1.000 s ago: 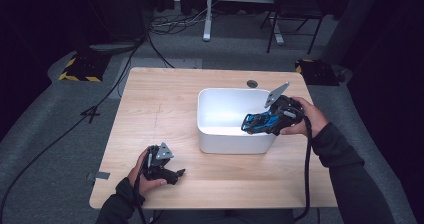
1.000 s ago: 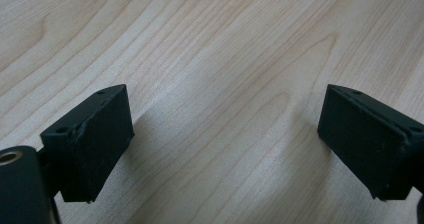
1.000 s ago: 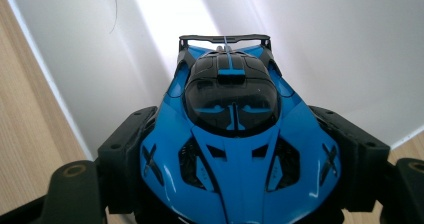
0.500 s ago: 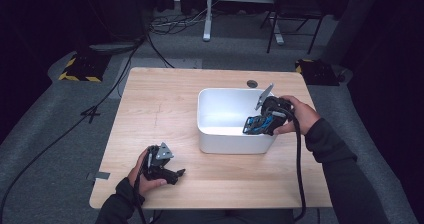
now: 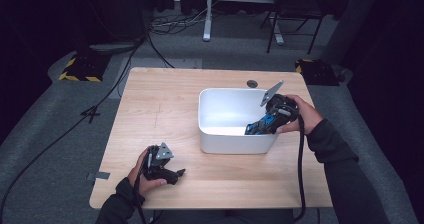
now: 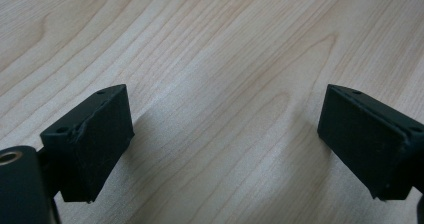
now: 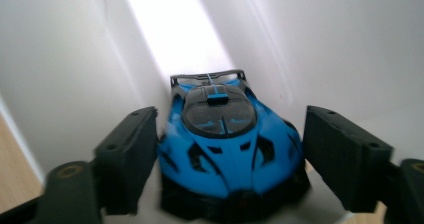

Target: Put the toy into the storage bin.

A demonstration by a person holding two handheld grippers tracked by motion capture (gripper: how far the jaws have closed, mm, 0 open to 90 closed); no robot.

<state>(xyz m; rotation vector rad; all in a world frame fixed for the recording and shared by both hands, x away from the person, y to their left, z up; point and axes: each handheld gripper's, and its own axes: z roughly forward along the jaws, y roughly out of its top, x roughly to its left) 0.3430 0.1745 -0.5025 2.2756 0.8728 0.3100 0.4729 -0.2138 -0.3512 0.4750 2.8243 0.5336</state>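
Wooden table [image 5: 165, 109] seen from above, white bin [image 5: 225, 115] standing right of centre. Right gripper [image 5: 261, 126] tilted down over the bin's right rim, held in the right hand [image 5: 300, 115], cable trailing back along the sleeve. Blue toy car [image 5: 254, 128] at its tip, inside the bin against the right wall. From the right gripper view, car [image 7: 227, 149] sitting between the two black jaws, tail wing pointing away toward the bin wall [image 7: 320, 44]; left jaw touching or almost touching the car's side, right jaw standing a little off it with a gap showing, so spread rather than pinching. Cannot tell whether the car rests on the bin floor. Left gripper [image 5: 178, 173] low at the near left of the table, held in the left hand [image 5: 145, 176], well apart from the bin. From the left gripper view, jaws spread wide over bare wood grain [image 6: 215, 59], just above or on the tabletop.
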